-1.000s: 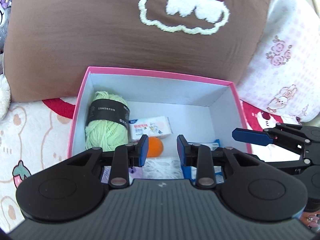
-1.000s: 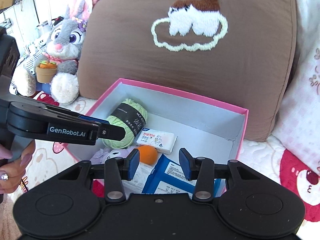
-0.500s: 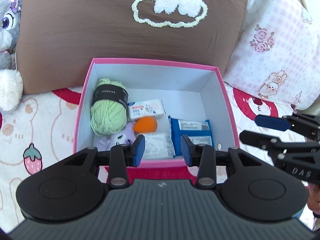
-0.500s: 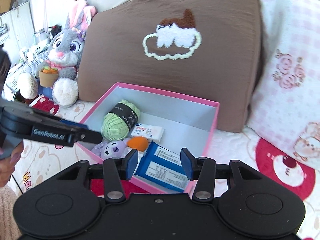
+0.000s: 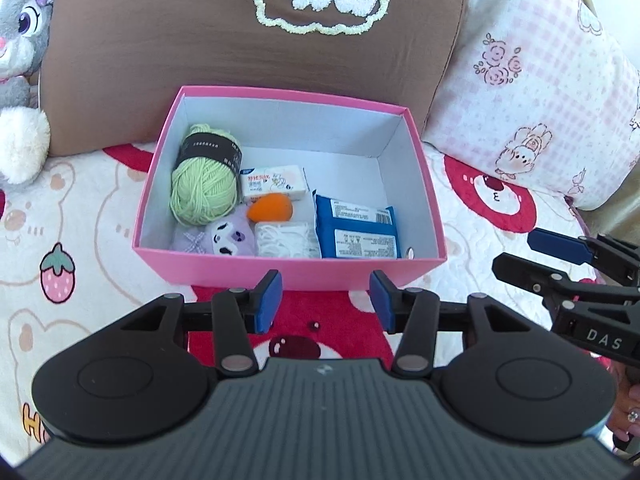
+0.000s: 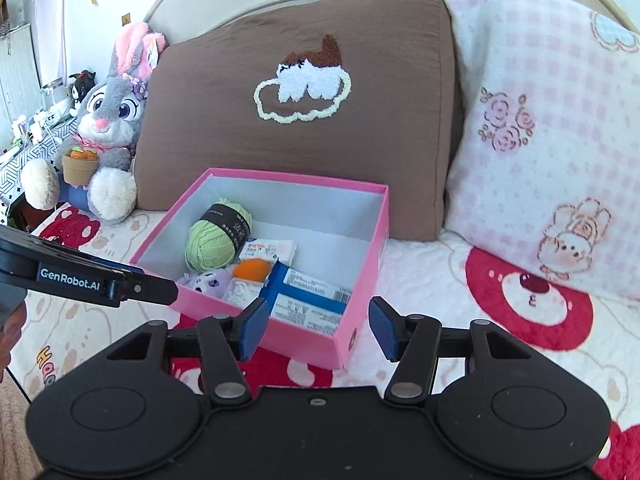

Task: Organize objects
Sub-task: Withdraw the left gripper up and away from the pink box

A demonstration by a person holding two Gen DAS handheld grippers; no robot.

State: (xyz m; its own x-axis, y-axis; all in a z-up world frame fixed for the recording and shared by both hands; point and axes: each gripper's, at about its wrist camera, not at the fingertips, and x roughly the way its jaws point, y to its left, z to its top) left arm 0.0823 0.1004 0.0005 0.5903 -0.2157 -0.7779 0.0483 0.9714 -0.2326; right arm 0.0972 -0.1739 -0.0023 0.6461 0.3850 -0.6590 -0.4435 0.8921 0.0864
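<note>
From the left wrist view, the left tool (image 5: 326, 300) had drawn back from the pink box (image 5: 288, 270) on the bed, its jaws just spreading, nothing between them. The yarn (image 5: 202, 192) and blue packet (image 5: 358, 232) lay inside the box.

From the right wrist view, the right tool (image 6: 316, 330) had likewise retreated — jaws just widening, empty — suggesting the packing was done.

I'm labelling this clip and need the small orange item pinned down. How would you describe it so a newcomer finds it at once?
Start at the pink box on the bedspread in front of the brown pillow. Along its left half, the orange piece lies just below the white tissue pack, right of the green yarn ball. It is the only orange thing there, smooth and egg-shaped.
</note>
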